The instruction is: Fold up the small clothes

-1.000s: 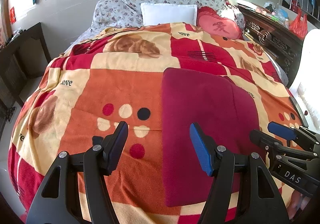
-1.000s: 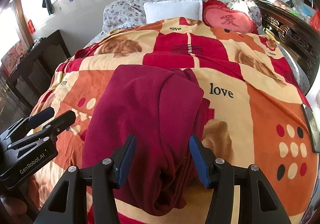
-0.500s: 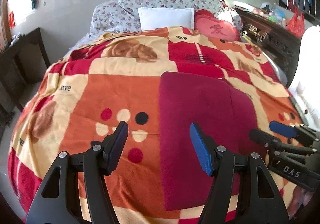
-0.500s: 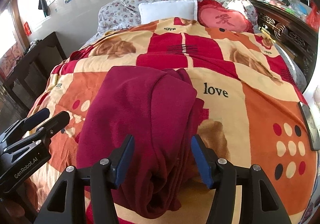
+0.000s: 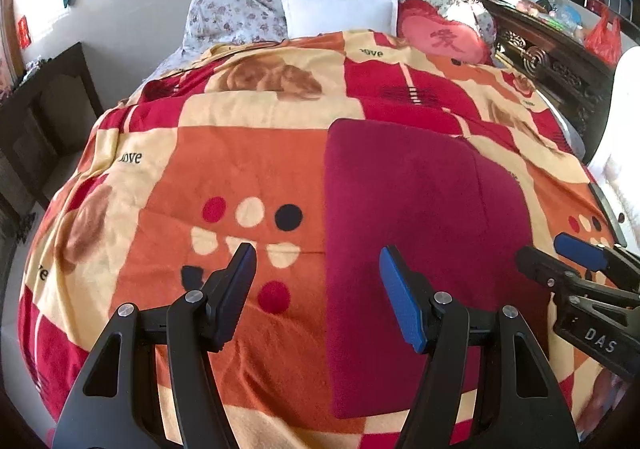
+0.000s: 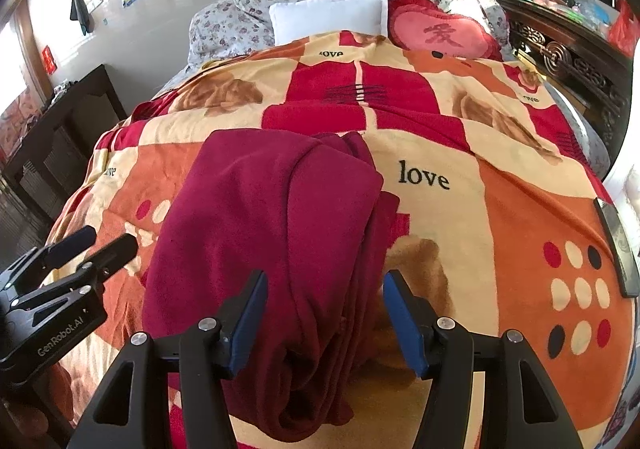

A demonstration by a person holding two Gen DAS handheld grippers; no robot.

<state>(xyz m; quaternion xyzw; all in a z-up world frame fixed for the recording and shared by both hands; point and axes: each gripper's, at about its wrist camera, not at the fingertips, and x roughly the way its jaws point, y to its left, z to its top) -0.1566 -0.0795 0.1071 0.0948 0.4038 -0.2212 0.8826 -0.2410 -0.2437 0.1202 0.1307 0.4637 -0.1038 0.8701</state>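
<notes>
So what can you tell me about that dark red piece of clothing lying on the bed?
The dark red garment looks like soft, fleecy cloth of one plain colour. It lies folded lengthwise on the patterned blanket, smooth and flat on one side, with bunched layers stacked along the other edge. The near end hangs toward the bed's foot. The right gripper hovers open over that near end, its fingers astride the bunched folds; whether they touch it is unclear. The left gripper, also open, straddles its flat edge.
</notes>
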